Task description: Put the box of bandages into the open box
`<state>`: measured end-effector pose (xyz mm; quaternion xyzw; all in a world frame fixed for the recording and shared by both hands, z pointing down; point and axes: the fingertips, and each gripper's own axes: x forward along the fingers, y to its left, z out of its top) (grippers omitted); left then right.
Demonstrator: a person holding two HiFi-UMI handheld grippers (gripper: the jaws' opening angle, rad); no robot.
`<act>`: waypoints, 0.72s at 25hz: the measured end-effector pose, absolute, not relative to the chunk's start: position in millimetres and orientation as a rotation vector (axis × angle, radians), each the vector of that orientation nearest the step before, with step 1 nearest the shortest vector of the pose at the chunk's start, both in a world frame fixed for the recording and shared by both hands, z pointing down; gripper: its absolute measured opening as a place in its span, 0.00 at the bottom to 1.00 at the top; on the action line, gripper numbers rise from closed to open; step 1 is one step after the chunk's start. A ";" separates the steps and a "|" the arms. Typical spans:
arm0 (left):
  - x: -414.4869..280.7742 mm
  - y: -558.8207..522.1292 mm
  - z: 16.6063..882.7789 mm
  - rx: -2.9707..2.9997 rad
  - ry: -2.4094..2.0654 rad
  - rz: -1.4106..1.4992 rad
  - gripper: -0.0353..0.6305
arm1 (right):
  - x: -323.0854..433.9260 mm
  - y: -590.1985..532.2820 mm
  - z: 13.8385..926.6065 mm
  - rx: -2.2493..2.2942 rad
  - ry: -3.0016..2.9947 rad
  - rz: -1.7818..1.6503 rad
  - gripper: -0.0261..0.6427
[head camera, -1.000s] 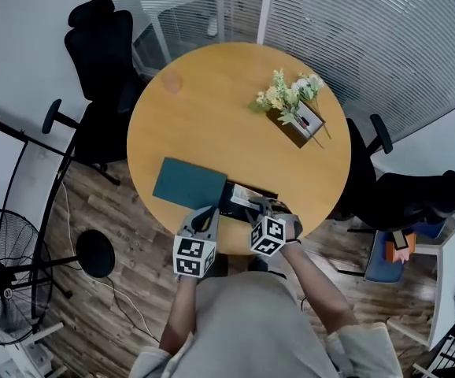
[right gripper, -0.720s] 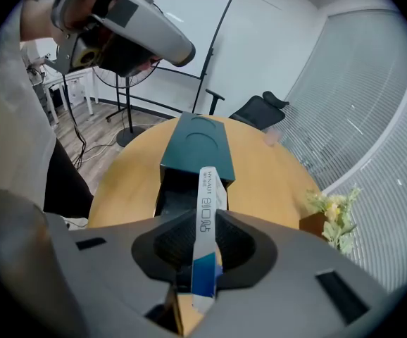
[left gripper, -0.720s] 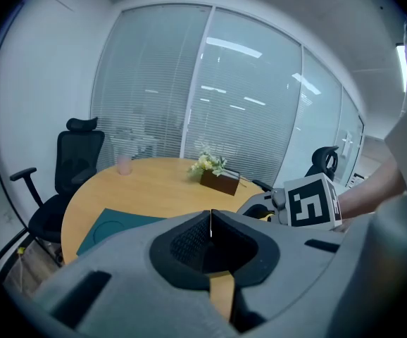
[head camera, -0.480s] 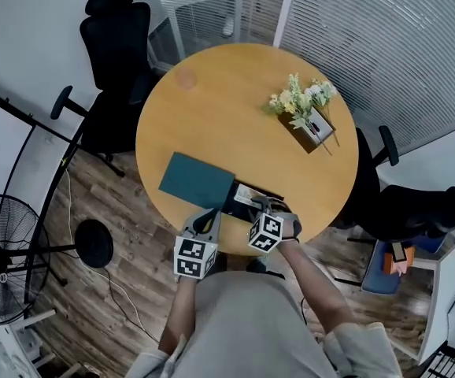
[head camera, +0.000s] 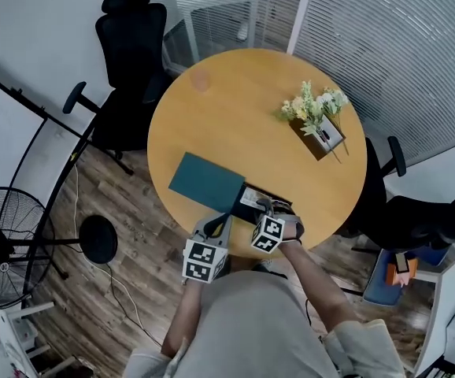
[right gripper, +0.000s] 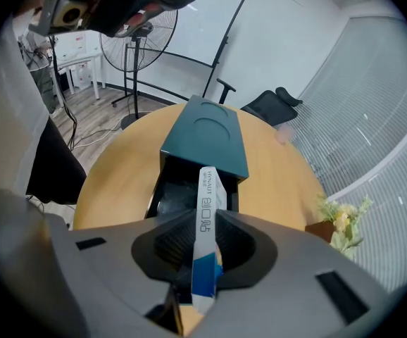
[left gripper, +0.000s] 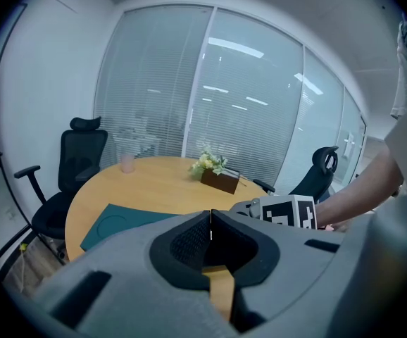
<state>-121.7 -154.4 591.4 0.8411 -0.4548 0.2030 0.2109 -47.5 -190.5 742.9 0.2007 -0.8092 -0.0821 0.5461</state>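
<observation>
Bandage box (right gripper: 207,189) seemingly in right tool (right gripper: 206,213)

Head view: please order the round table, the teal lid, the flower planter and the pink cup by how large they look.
1. round table
2. teal lid
3. flower planter
4. pink cup
All four share one tabletop, so nearness hardly affects this order.

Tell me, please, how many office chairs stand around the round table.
2: one black chair at the table's far-left side, another at its right side. More may be hidden outside the views.
</observation>
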 end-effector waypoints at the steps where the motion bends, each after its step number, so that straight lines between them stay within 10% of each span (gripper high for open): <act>1: -121.4 -153.6 591.1 2.340 -1.266 0.567 0.07 | -48.4 -191.2 743.4 0.477 -1.917 -0.202 0.16; 18: -136.1 -146.0 590.4 2.309 -1.289 0.542 0.07 | -58.4 -190.8 753.2 0.469 -1.965 -0.123 0.17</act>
